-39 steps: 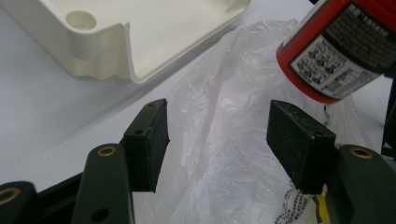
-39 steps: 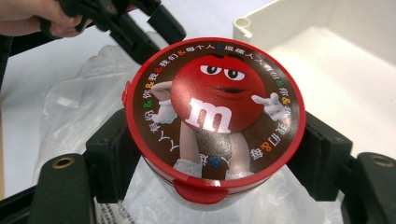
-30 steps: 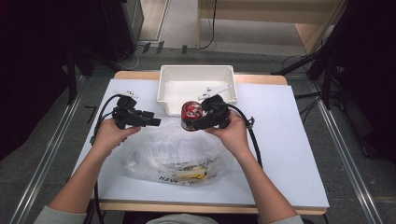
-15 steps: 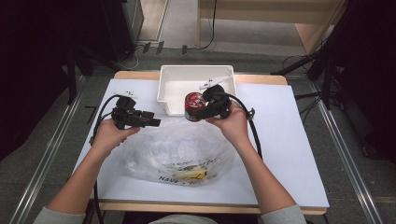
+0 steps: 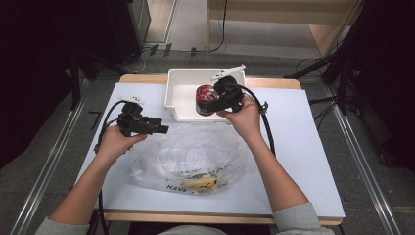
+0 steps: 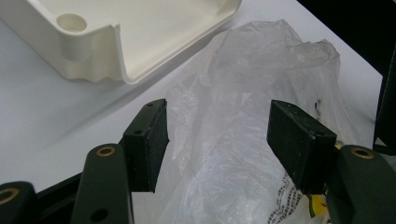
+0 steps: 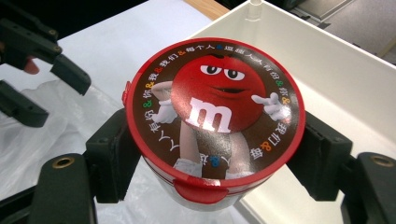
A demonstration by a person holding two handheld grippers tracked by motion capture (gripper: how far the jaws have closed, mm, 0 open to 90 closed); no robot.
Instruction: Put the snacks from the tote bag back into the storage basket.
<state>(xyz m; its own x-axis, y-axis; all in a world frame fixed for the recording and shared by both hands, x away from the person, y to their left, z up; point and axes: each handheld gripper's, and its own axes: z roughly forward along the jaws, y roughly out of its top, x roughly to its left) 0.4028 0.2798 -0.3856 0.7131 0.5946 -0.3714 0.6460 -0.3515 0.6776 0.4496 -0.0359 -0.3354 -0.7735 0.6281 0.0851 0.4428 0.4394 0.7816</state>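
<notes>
My right gripper (image 5: 211,100) (image 7: 215,154) is shut on an M&M's tub (image 5: 203,99) (image 7: 215,114), a round cup with a red-rimmed brown lid, held in the air over the front edge of the white bin (image 5: 182,93) (image 7: 336,70). To the left, my left gripper (image 5: 164,129) (image 6: 217,137) stands open just above the table, its jaws pointing at a crumpled clear plastic bag (image 5: 191,156) (image 6: 243,140). Nothing lies between those jaws. The bag has black print and something yellow inside near its front.
The white bin (image 6: 135,32) sits at the table's back middle, bare inside. A pale blue mat (image 5: 303,147) covers the table, with open room at the right. Black cables trail from both grippers. Dark stands flank the table on either side.
My right gripper has carried the tub away from me and slightly right, from above the bag to the bin's front edge. The left gripper has stayed put.
</notes>
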